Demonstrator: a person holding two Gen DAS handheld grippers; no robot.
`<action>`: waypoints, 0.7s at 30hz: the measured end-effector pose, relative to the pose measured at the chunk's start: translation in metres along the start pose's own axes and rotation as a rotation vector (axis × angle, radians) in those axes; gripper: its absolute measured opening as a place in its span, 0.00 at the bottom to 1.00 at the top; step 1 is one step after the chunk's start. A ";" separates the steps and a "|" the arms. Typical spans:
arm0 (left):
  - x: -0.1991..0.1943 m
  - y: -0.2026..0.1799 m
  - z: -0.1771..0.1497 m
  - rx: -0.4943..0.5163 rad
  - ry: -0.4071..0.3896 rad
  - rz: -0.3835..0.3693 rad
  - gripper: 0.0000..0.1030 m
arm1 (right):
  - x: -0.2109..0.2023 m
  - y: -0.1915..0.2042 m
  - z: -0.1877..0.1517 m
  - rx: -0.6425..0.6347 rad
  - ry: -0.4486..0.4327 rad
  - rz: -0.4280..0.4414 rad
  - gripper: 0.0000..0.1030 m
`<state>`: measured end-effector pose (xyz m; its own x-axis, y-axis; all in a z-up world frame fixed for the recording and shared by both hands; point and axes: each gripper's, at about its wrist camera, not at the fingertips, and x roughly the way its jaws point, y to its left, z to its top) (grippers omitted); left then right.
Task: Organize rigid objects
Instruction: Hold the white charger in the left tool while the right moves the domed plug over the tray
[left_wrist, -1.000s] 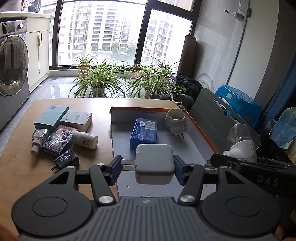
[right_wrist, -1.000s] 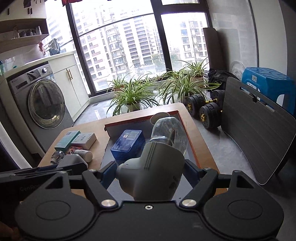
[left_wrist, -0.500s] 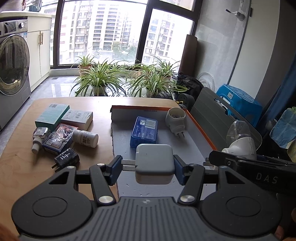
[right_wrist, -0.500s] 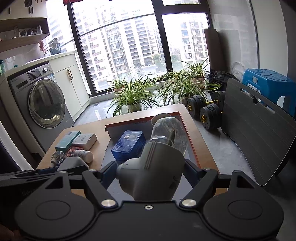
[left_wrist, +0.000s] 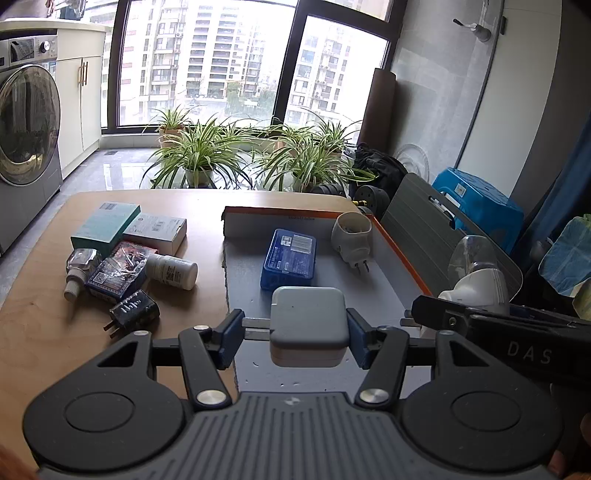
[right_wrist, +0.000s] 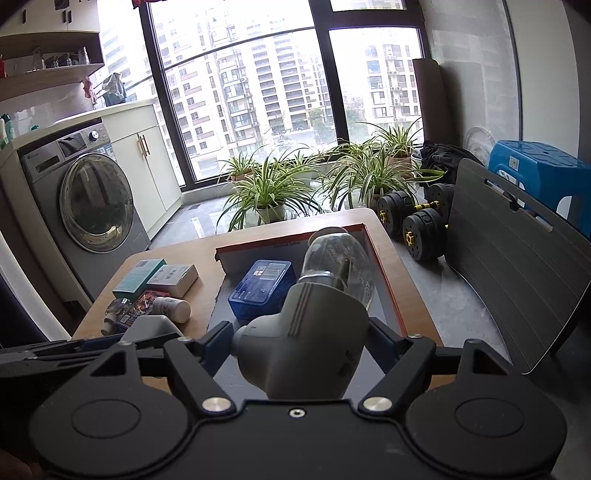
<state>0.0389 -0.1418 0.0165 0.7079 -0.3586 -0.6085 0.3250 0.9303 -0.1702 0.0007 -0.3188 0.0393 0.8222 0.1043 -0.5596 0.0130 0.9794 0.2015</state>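
- Left tool (left_wrist: 309, 328) pinches the white charger (left_wrist: 309, 325) — nothing has moved since a second ago.
- Right tool (right_wrist: 301, 345) pinches the bulb lamp (right_wrist: 306, 332) — I judge both wait above the tray (left_wrist: 391, 243).

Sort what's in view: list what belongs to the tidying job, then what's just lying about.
Job: white charger in left gripper; bulb-shaped device in right gripper; tray; blue case; white plug; boxes; pill bottle.
Lying about: plants; dumbbells; washing machine; blue stool.
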 end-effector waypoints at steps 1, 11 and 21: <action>0.000 0.000 0.000 0.000 0.002 0.000 0.57 | 0.000 0.000 0.000 0.000 0.000 0.000 0.89; 0.002 0.001 -0.002 -0.006 0.009 -0.002 0.57 | 0.000 0.003 0.000 -0.001 0.003 0.000 0.89; 0.003 0.003 -0.002 -0.010 0.011 -0.002 0.57 | 0.003 0.003 -0.001 0.001 0.007 -0.002 0.89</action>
<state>0.0408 -0.1394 0.0131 0.7004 -0.3593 -0.6167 0.3198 0.9304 -0.1789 0.0025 -0.3156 0.0378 0.8179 0.1037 -0.5659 0.0151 0.9794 0.2013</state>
